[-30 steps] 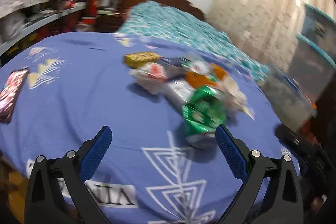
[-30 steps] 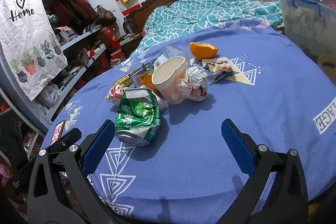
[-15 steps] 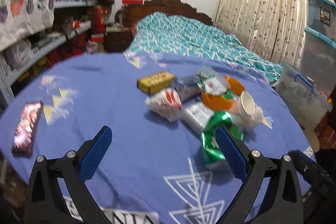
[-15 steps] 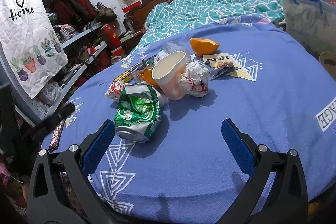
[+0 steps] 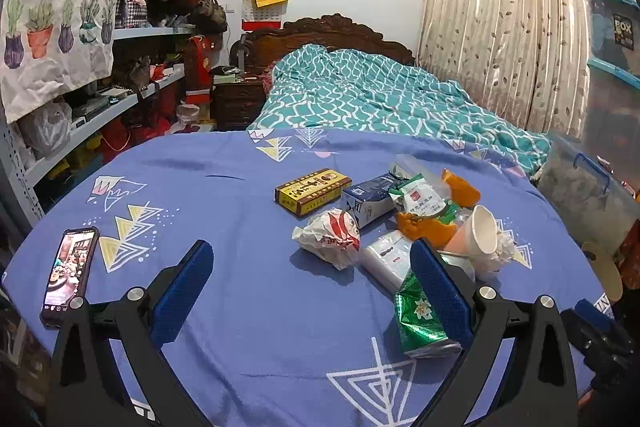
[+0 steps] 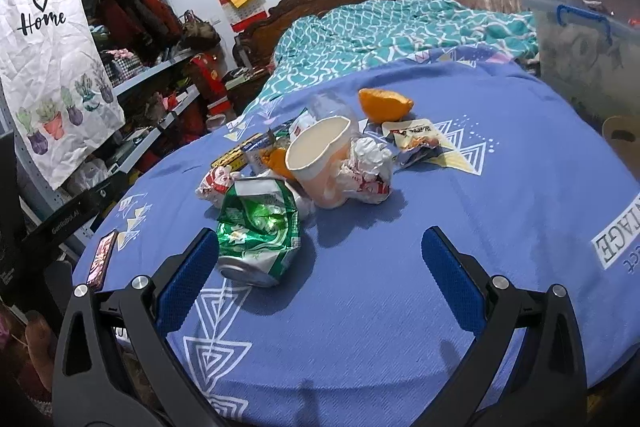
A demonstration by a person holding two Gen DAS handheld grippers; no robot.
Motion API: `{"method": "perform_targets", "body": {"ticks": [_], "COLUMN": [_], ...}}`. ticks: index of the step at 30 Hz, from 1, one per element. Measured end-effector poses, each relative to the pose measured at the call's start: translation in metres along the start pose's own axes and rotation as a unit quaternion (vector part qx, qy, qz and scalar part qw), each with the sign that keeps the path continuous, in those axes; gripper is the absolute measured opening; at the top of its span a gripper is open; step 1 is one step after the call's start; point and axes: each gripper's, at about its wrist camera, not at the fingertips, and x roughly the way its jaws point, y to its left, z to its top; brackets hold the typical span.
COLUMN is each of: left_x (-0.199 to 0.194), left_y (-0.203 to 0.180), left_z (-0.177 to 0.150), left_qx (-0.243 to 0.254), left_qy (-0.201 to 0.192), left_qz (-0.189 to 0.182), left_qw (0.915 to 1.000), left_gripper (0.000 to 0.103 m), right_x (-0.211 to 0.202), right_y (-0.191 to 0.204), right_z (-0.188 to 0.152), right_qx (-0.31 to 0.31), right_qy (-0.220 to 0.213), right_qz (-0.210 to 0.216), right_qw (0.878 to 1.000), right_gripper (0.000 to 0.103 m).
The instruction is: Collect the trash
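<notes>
While both grippers hover over the blue tablecloth (image 5: 248, 195), neither has hold of anything. Going left to right from the crushed green can (image 6: 258, 227): a phone (image 5: 68, 275) lies well off to its left, the left gripper (image 5: 312, 271) gapes wide with one finger right by the can, then the paper cup (image 6: 320, 163) and crumpled wrapper (image 6: 370, 167) sit just behind it. The right gripper (image 6: 320, 267) is spread wide too, the can just inside its left finger.

Matt blue woven cloth (image 6: 500, 195) over the bench. Crushed can (image 6: 258, 227) of glossy green metal, near left. Smooth matt paper cup (image 6: 320, 159); crinkled shiny foil wrapper (image 6: 370, 167) touching it. Glossy yellow cardboard box (image 5: 312, 191), far. Carved dark wood headboard (image 5: 320, 35).
</notes>
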Motion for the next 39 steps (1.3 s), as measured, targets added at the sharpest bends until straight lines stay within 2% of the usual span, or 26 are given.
{"method": "perform_targets", "body": {"ticks": [12, 39], "left_x": [0.007, 0.023], "left_y": [-0.003, 0.002], "left_z": [-0.011, -0.020], "left_qx": [0.007, -0.005], "left_qy": [0.013, 0.048], "left_qz": [0.007, -0.002], "left_qw": [0.9999, 0.9988], "left_gripper": [0.094, 0.094], "right_x": [0.004, 0.011], "right_y": [-0.010, -0.016], "right_z": [0.000, -0.002], "right_qx": [0.017, 0.025], "right_qy": [0.008, 0.017], "right_qz": [-0.002, -0.001], "right_qw": [1.000, 1.000], "right_gripper": [0.100, 0.100]}}
